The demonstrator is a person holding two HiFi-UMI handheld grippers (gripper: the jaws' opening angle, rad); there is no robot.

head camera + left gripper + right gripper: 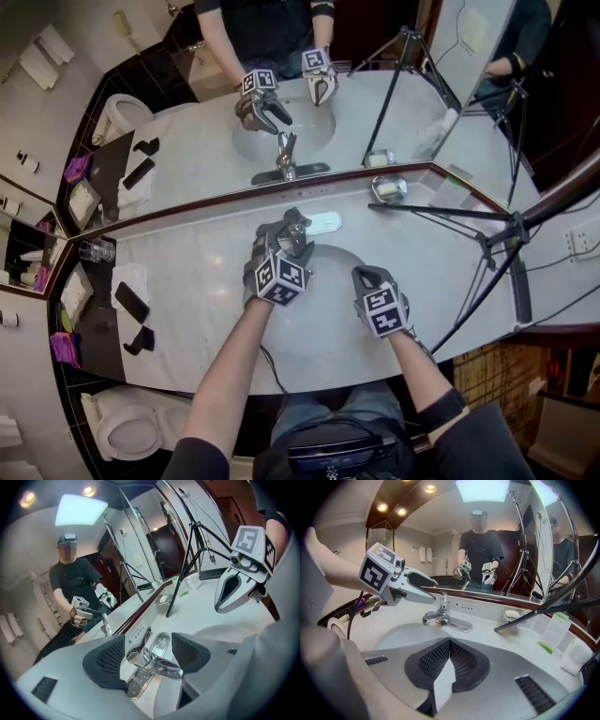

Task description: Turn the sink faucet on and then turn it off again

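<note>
While the sink basin (393, 634), sunk into the middle of the pale stone table (187, 272), shows only its bare white bowl, a small soap dish (512, 614) at the table's back edge, right of the basin, holds a pale bar of soap. A clear glass (97, 250) stands at the back edge near the table's left end. What it holds cannot be made out. Along the left edge lies a dark tray (89, 328) with a white cloth and a few small dark items, too small to name.

The faucet (152, 660) sits at the middle of the back edge, just in front of the mirror (187, 159), on a long chrome base plate, with its spout reaching over the basin. The left gripper (286, 230) is at the faucet with its jaws spread wide apart. In the left gripper view the chrome body and lever stand between the two dark pads, with a gap on each side and neither pad pressing on the metal.

The right gripper (449, 644) hangs over the front right part of the basin, well apart from the faucet, which is ahead of it and a little to its left. Its jaws are closed together, pad against pad, with nothing between them. A black tripod (497, 244) stands on the right part of the table, with one leg reaching toward the soap dish.
</note>
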